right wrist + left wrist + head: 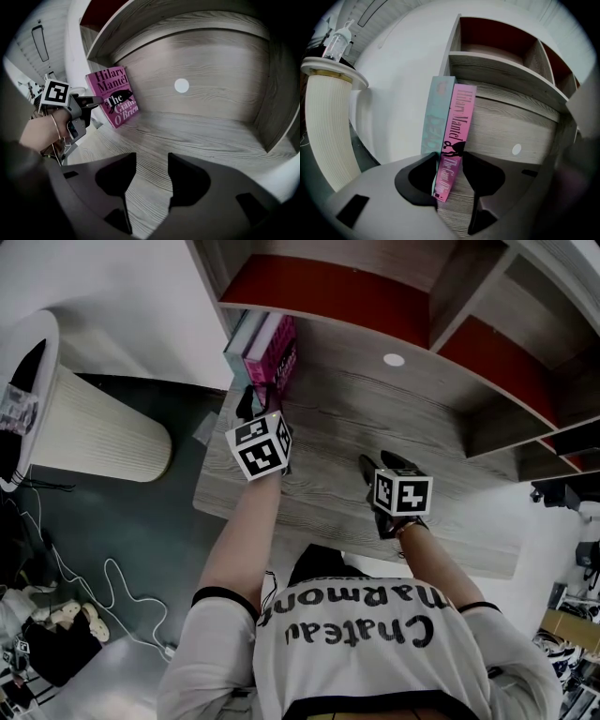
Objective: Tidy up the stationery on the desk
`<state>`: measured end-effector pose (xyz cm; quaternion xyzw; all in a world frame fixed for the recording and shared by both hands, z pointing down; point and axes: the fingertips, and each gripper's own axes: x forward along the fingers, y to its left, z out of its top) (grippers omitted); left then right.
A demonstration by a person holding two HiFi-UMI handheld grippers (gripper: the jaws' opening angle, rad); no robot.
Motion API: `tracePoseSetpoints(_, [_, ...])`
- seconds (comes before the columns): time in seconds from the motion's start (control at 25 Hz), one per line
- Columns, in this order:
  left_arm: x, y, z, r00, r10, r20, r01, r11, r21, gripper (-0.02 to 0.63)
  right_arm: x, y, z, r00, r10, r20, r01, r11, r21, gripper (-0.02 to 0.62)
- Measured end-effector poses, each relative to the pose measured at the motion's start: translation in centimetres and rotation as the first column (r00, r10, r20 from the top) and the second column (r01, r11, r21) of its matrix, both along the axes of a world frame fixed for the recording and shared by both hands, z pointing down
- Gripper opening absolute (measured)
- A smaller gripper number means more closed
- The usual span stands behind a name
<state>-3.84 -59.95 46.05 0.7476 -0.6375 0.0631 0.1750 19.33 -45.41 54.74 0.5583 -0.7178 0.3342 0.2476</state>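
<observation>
teal book (pixel 437 117) stands upright at the left end of the bench (pixel 506 140), under the shelf (pixel 501 70). the pink book (pixel 457 122) rests against its right side, spine facing out. the step in hand looks like settling that pink book into the row. done well, it gets pressed square against the teal one and stood fully upright before release, so it can't topple rightward. at lower centre, the left gripper (pixel 450 161) is closed at a middling width on the pink book's lower spine, one jaw on each cover. further right, the right gripper (pixel 147 161) hovers over bare bench, jaws moderately apart, holding nothing.
</observation>
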Motion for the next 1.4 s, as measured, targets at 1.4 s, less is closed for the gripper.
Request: tracePoseSetpoints(1.4, [0.9,16.4,-12.8,0.961,0.274,-0.031,-0.263,0.945,0.194,0.018,-9.3,3.1,-16.3,0.956,-0.029,0.292,-0.074,0.939,0.337,0.071])
